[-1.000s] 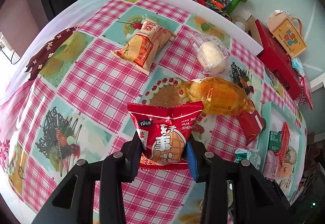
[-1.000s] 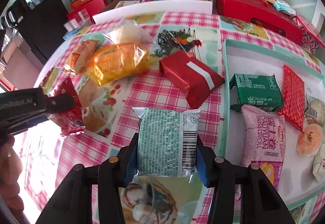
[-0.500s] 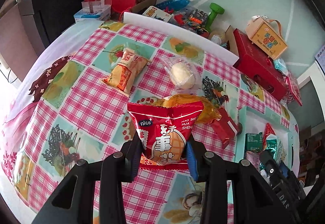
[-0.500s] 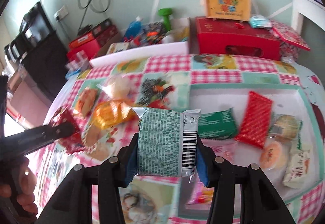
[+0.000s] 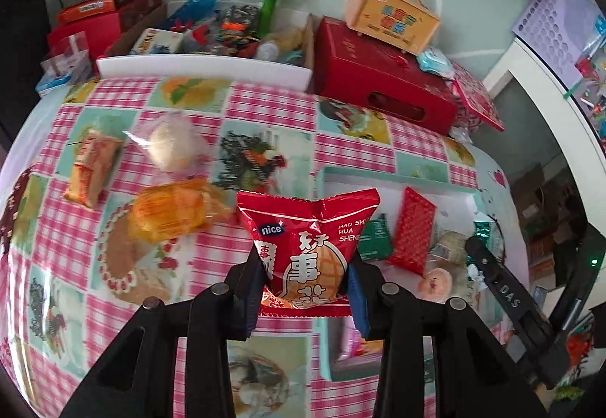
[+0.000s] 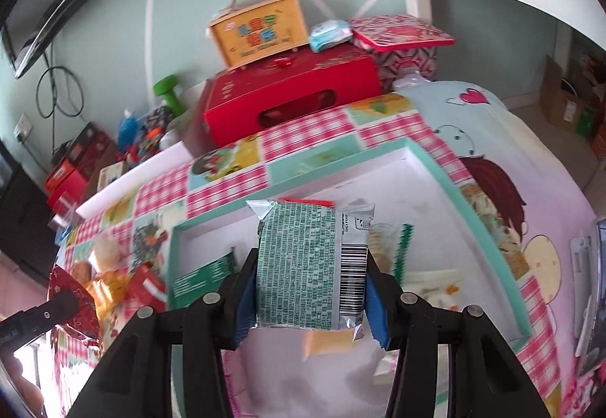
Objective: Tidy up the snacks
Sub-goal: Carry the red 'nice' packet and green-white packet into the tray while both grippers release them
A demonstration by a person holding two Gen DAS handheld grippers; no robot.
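My left gripper is shut on a red snack packet and holds it above the table, near the left edge of the teal-rimmed tray. My right gripper is shut on a green and silver snack packet, held above the tray. Several snacks lie in the tray, among them a red packet and a dark green packet. An orange packet, a round bun in clear wrap and an orange-red packet lie on the checked cloth.
A red box with a yellow carry box on it stands behind the tray. A white board, a green dumbbell and more boxes line the back. My right gripper shows at the right in the left wrist view.
Both grippers have risen and swung right with their packets. The right one now hangs over the tray; the left one has moved from the middle of the table toward the tray.
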